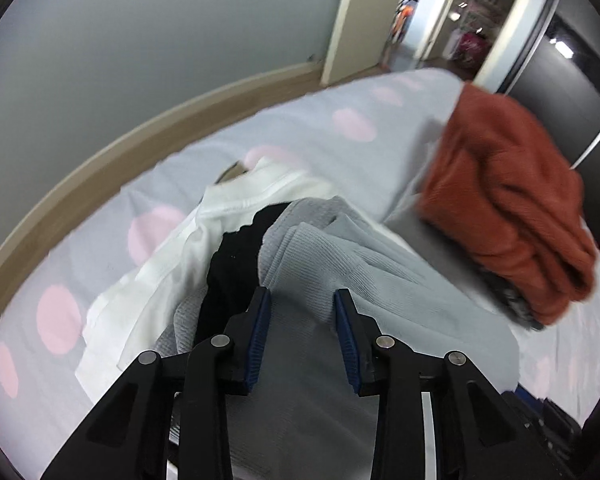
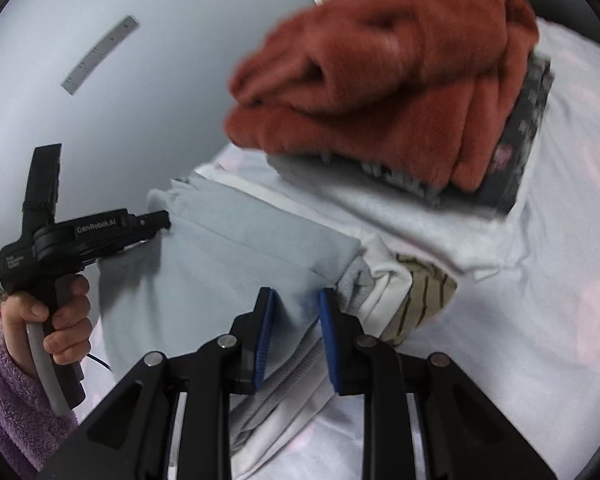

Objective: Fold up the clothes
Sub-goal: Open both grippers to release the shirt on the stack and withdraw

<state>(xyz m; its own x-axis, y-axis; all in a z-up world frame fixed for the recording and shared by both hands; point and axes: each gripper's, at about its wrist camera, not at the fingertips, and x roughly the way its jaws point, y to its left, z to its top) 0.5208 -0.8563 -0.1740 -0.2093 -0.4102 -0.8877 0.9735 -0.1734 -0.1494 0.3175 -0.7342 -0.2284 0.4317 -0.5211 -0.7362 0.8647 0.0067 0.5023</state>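
Right now both grippers are on a pale grey-blue garment (image 2: 236, 256) that lies over a heap of clothes on the bed (image 1: 332, 148), whose sheet is light with pink dots. Seen from the right wrist, the right gripper (image 2: 294, 316) has its blue-padded fingers (image 2: 265, 336) part-way apart with a fold of the grey-blue cloth running between them; whether the pads actually pinch it cannot be told. At the left edge of that view a hand (image 2: 56, 312) in a fuzzy purple sleeve (image 2: 8, 396) holds the left gripper (image 2: 162, 220), its tip touching the far hem of the same garment, the jaws too small to read there. In the left wrist view the left gripper (image 1: 302, 312) shows its fingers set moderately apart with the ribbed grey cloth between and below them. Beside the garment lie a white garment (image 1: 168, 248) and a black one (image 1: 236, 264). Toward the bed's far corner sits a folded rust-orange fleece (image 2: 384, 88) on a dark patterned folded piece (image 2: 528, 136), just beyond the grey-blue garment. A striped beige piece (image 2: 424, 292) peeks out under the white cloth.
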